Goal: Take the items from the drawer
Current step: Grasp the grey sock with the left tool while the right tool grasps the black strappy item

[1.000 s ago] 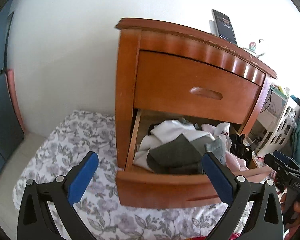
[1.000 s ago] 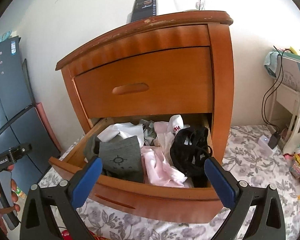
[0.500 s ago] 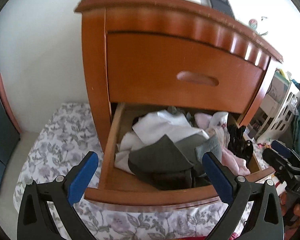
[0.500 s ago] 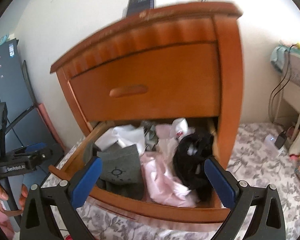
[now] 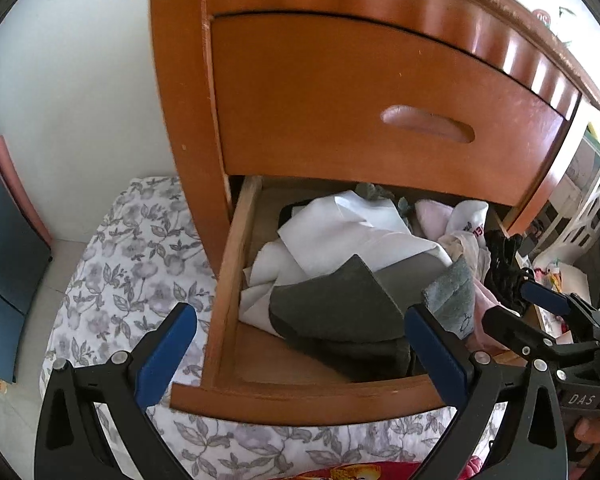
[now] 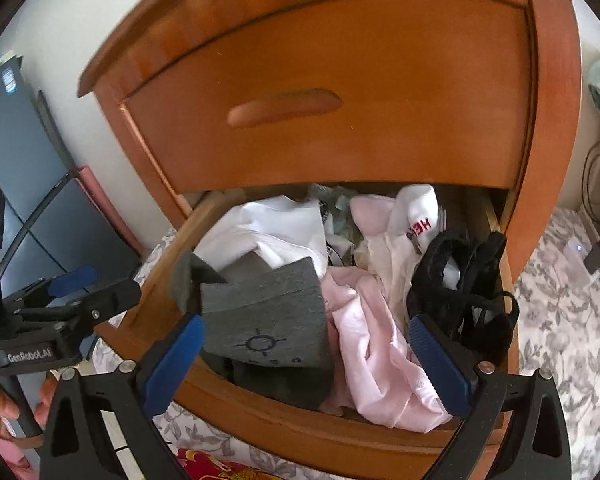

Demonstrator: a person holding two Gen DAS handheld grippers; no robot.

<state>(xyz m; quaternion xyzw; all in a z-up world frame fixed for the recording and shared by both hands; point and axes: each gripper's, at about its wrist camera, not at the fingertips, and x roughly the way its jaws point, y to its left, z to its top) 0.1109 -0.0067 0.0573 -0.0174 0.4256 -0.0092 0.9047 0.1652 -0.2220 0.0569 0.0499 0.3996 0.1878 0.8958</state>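
Note:
The lower drawer (image 5: 300, 404) (image 6: 340, 436) of a wooden nightstand stands pulled out, full of clothes. A dark grey folded garment (image 5: 332, 312) (image 6: 268, 320) lies at the front, white cloth (image 5: 352, 232) (image 6: 268, 228) behind it, pink cloth (image 6: 380, 360) to its right, and a black tangled item (image 6: 460, 280) at the far right. My left gripper (image 5: 300, 352) hovers open over the drawer's front left, fingers straddling the grey garment. My right gripper (image 6: 306, 360) hangs open just above the grey and pink cloth. Both hold nothing.
The closed upper drawer (image 5: 380, 120) overhangs the back of the open one. A floral sheet (image 5: 132, 264) covers the floor around the nightstand. A white sock with red letters (image 6: 418, 216) lies at the back. White shelving (image 5: 580, 216) stands at right.
Both grippers have moved forward and down toward the open drawer, which now fills each view. Their fingers stay open and nothing has been picked up.

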